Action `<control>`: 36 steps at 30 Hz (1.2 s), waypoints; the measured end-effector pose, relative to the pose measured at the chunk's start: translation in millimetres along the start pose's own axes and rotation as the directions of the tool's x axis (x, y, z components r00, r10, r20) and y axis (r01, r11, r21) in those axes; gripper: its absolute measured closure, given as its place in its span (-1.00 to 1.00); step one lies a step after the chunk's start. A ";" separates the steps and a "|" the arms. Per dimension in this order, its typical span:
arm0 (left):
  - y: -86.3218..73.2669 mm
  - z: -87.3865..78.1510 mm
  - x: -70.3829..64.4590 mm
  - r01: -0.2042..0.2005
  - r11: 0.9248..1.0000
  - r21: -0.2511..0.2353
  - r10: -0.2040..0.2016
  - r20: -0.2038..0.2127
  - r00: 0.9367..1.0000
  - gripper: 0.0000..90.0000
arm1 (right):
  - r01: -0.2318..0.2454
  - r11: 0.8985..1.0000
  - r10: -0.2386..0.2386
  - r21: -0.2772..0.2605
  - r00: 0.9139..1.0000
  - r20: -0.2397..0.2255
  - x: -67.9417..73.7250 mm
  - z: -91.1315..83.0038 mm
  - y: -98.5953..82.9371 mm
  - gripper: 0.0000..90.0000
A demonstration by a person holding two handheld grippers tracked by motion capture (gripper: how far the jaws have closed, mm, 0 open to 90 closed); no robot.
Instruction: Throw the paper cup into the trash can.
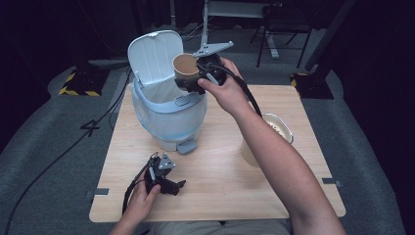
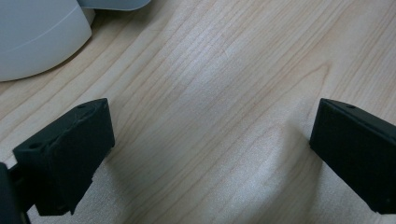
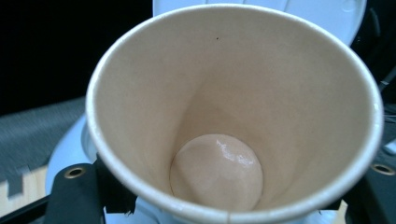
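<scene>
Right tool (image 1: pixel 195 78) clamps a paper cup (image 1: pixel 186 68), tipped on its side over the open white bin (image 1: pixel 169 115) at the table's (image 1: pixel 220 166) 11 o'clock. At 7 o'clock, the left tool (image 1: pixel 171 185) rests on the wood, jaws spread wide and empty. A bowl (image 1: pixel 280 128) sits at 3 o'clock.

right gripper (image 1: pixel 192 78) raised, clamped, arm outstretched, left gripper (image 1: pixel 171 185) low, fingers (image 2: pixel 70 154) apart
</scene>
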State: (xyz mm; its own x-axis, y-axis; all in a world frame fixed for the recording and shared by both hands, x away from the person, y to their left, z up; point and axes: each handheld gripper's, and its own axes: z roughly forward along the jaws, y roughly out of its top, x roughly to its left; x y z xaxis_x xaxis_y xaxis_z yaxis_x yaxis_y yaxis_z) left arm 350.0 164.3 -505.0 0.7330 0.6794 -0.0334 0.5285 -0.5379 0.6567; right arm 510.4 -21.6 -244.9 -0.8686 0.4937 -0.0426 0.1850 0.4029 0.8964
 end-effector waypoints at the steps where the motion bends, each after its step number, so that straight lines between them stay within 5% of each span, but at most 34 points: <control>1: 0.2 -0.4 0.5 -0.009 1.000 -0.003 0.009 -0.017 1.000 -0.99 | -0.017 1.000 0.017 -0.007 1.000 -0.007 -0.6 3.2 0.2 -0.38; 7: 0.2 0.2 0.3 -0.004 1.000 -0.001 0.004 -0.006 1.000 -1.00 | -0.107 0.994 0.106 -0.025 0.993 -0.052 -3.2 20.8 -2.9 -0.38; 12: 0.3 0.2 0.5 -0.005 1.000 -0.001 0.005 -0.006 1.000 -1.00 | -0.104 0.995 0.103 -0.009 0.993 -0.056 -0.7 29.3 -4.3 -0.46; 14: 0.5 0.1 0.8 -0.010 1.000 -0.001 0.010 -0.009 1.000 -1.00 | -0.075 0.997 0.075 0.004 0.996 -0.055 1.9 33.9 -5.2 -0.74; 16: 0.5 0.2 0.9 -0.011 1.000 -0.002 0.011 -0.009 1.000 -1.00 | -0.079 0.997 0.079 0.002 0.996 -0.044 3.1 34.7 -4.7 -0.58; 18: 0.5 0.2 0.8 -0.011 1.000 -0.002 0.011 -0.008 1.000 -1.00 | -0.079 0.997 0.079 -0.013 0.997 -0.021 4.3 32.6 -3.1 -0.69; 26: 0.6 0.3 1.2 -0.015 1.000 -0.004 0.015 -0.010 1.000 -1.00 | -0.047 0.998 0.046 -0.045 0.999 -0.025 1.4 6.9 -0.3 -0.65; 36: -2.1 -2.0 6.5 -0.030 1.000 -0.005 0.030 0.008 1.000 -0.99 | -0.010 0.997 0.009 -0.079 1.000 -0.010 -3.9 -66.9 -8.2 -0.64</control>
State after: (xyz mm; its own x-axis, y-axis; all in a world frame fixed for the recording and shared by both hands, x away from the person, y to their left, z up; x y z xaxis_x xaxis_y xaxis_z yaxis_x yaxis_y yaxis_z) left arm 352.8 170.8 -505.1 0.7521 0.6587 -0.0198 0.5039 -0.5555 0.6614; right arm 481.6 -78.4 -222.5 -0.8715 0.4894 -0.0295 0.1571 0.3359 0.9287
